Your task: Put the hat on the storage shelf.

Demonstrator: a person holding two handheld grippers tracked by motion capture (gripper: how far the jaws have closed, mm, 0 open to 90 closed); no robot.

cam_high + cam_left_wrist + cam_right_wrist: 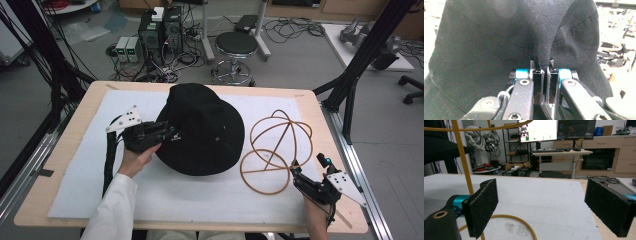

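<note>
On tabletop [60, 165], white mat centre: black hat [205, 130]. Left gripper [167, 132] at hat's left edge, fingers clamped on a pinch of hat fabric. Wire hat frame [275, 150] just right of hat. Right gripper [307, 172] by frame's lower right, fingers wide apart, nothing held.

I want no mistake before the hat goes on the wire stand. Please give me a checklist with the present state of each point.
1. Left tool shut on a fold of the black hat: ok.
2. Right tool open: ok.
3. Right tool beside the wire stand, ring not gripped: ok.
4. Stand upright on the white mat: ok.
5. Hat off the mat: cannot tell.
</note>
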